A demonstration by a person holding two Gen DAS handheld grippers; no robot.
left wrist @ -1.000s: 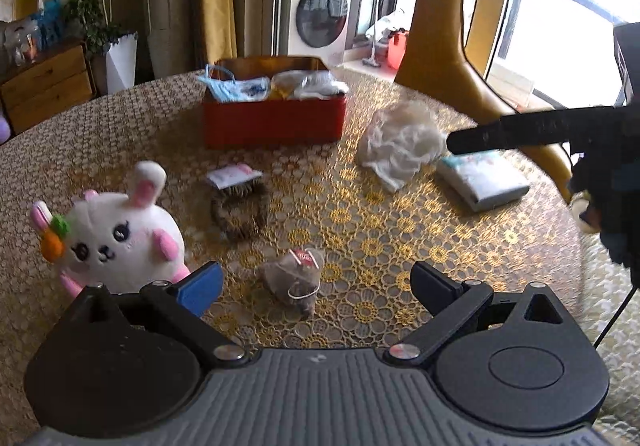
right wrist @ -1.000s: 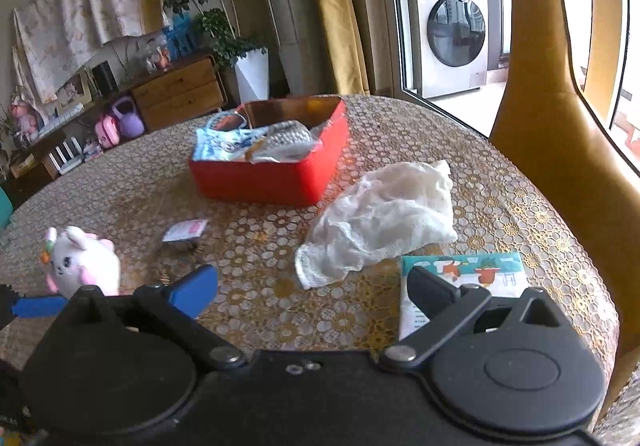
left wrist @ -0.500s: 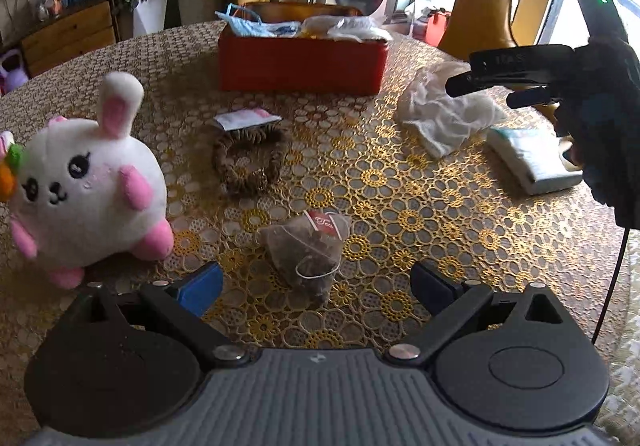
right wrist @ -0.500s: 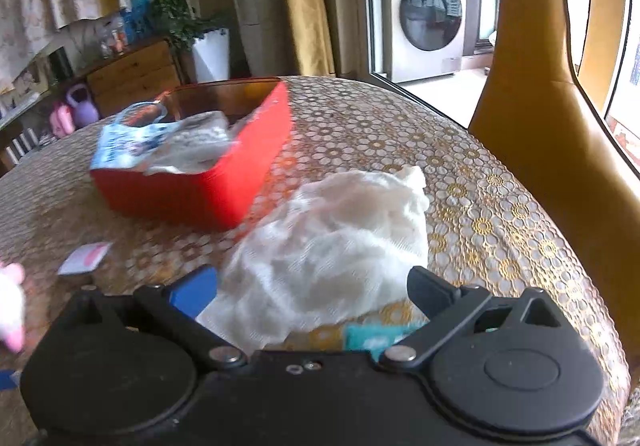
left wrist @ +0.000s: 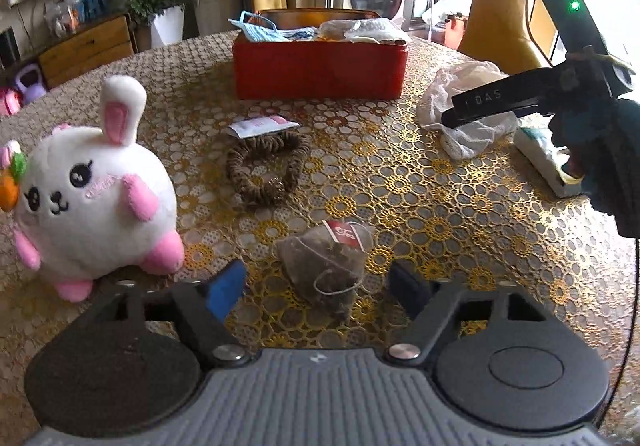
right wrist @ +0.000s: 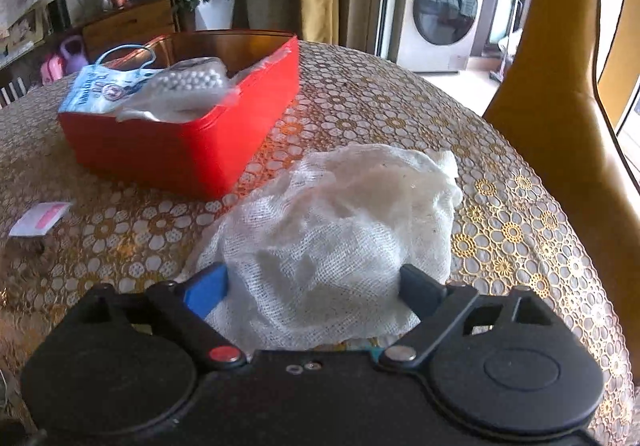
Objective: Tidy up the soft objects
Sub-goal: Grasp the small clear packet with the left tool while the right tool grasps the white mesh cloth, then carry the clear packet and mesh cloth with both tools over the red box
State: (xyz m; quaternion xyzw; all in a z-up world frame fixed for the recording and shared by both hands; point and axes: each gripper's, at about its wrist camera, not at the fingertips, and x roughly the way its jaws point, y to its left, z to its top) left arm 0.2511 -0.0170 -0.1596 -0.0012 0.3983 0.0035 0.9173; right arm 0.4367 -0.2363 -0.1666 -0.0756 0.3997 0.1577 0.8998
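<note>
A grey tea bag [left wrist: 324,266] with a red tag lies on the lace-covered table. My left gripper [left wrist: 316,284] is low over it, fingers on either side, jaws closing; a gap still shows between each pad and the bag. A crumpled white gauze cloth [right wrist: 332,230] lies on the table between the fingers of my right gripper [right wrist: 314,286]. Those jaws are also closing, the pads just at the cloth's edges. In the left wrist view one of the right gripper's fingers [left wrist: 480,102] hangs over that cloth [left wrist: 464,118].
A white rabbit plush [left wrist: 88,198] sits left of the tea bag. A brown scrunchie [left wrist: 264,170] and a small sachet [left wrist: 262,126] lie behind it. A red box [right wrist: 180,154] holding masks and bags stands further back. A tissue pack [left wrist: 544,162] is at right, a yellow chair [right wrist: 560,106] beyond.
Both grippers came down toward the table. The left closed in on the tea bag and its jaws narrowed. The right swung over to the gauze cloth, which now fills its jaws.
</note>
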